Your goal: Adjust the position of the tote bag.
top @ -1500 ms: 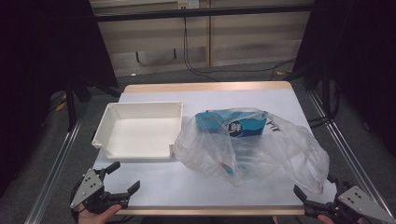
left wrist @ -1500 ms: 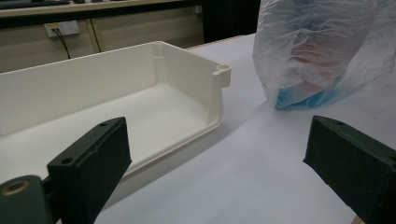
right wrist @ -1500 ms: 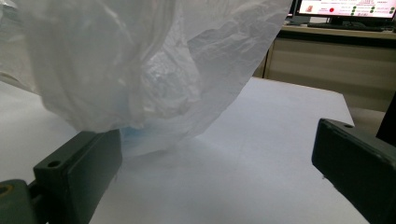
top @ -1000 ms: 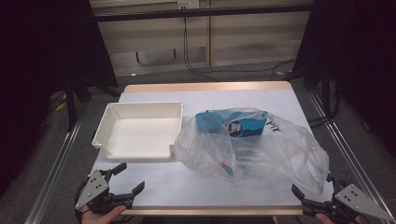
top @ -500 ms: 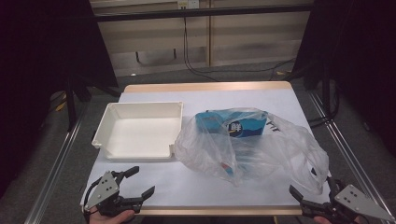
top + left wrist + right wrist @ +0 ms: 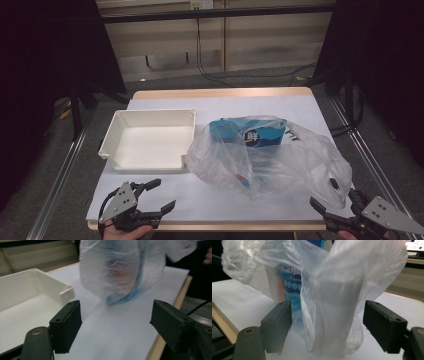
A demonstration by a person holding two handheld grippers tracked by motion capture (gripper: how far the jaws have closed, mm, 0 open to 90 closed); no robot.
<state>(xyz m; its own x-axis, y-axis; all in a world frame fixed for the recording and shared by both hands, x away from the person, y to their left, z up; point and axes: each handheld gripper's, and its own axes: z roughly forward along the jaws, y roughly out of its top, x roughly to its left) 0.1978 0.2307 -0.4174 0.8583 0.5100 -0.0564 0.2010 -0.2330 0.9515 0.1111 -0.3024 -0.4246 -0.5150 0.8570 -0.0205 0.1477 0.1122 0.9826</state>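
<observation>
A clear plastic bag [image 6: 280, 160] lies crumpled on the right half of the table, with a blue printed package [image 6: 250, 131] inside it at the back. My left gripper [image 6: 161, 195] hovers open over the front left of the table, pointing toward the bag [image 6: 120, 267]. At the front right corner my right gripper [image 6: 334, 201] is open, its jaws just short of the bag's near edge [image 6: 329, 297]. The blue package [image 6: 293, 287] shows through the plastic. Neither gripper holds anything.
A white rectangular tray [image 6: 148, 160] stands empty at the left, its near corner [image 6: 66, 290] close ahead of my left gripper. White paper covers the table [image 6: 220, 107], and a wooden edge [image 6: 220, 226] runs along the front. Dark frame posts flank both sides.
My left gripper has moved right and forward along the front edge, toward the bag. My right gripper has crept slightly left toward the bag's edge. The bag and tray have not moved.
</observation>
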